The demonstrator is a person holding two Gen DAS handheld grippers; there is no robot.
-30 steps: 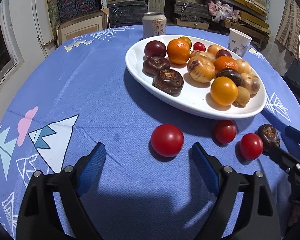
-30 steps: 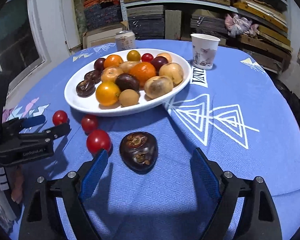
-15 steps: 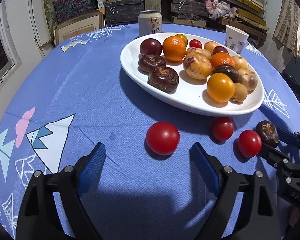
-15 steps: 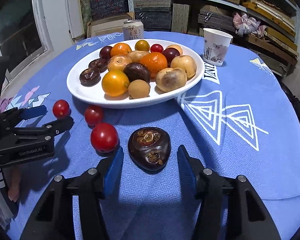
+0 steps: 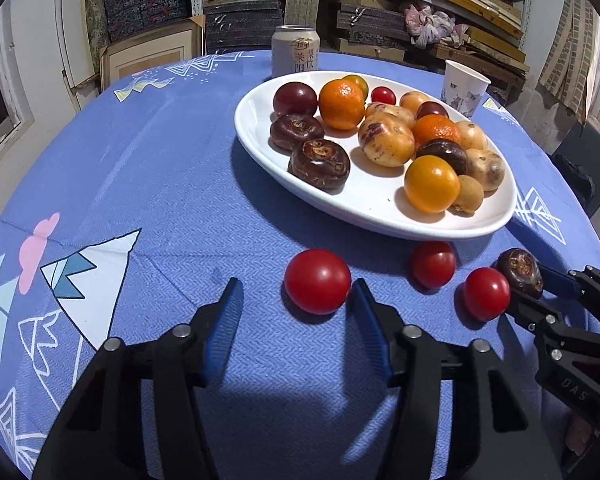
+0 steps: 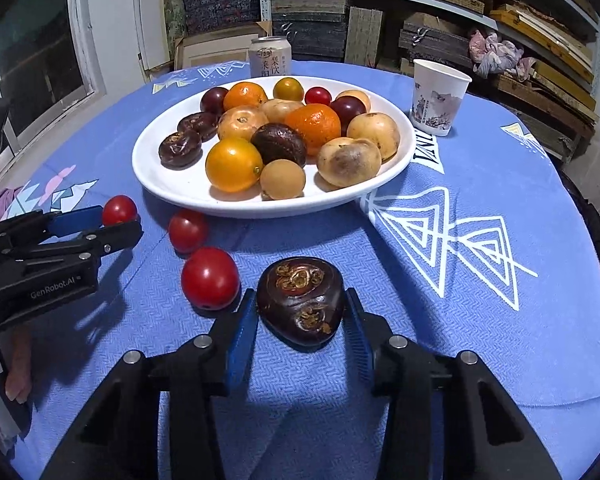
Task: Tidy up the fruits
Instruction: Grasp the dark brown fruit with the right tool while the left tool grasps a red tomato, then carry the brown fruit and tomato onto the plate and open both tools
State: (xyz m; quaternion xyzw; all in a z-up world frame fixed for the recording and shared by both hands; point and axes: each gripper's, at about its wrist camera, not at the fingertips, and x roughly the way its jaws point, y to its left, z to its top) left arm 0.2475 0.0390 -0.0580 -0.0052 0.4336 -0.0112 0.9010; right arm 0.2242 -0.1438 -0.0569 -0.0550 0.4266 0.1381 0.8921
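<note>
A white plate (image 5: 260, 148) (image 6: 156, 172) holds several fruits on the blue tablecloth. Three red tomatoes lie on the cloth in front of it. My left gripper (image 5: 296, 300) is open, its right pad touching the biggest tomato (image 5: 318, 281), its left pad apart from it. My right gripper (image 6: 300, 316) is shut on a dark brown water chestnut (image 6: 300, 304) that rests on the cloth; both pads touch it. It also shows in the left wrist view (image 5: 520, 268). Two smaller tomatoes (image 5: 433, 264) (image 5: 486, 294) lie between the grippers.
A drink can (image 5: 295, 56) stands behind the plate. A paper cup (image 6: 440, 102) stands to the plate's right. Shelves with stacked boxes line the back wall. The table's edge curves down on all sides.
My right gripper has closed from wide open onto the water chestnut. My left gripper has narrowed and moved forward, so its right pad now touches the big tomato.
</note>
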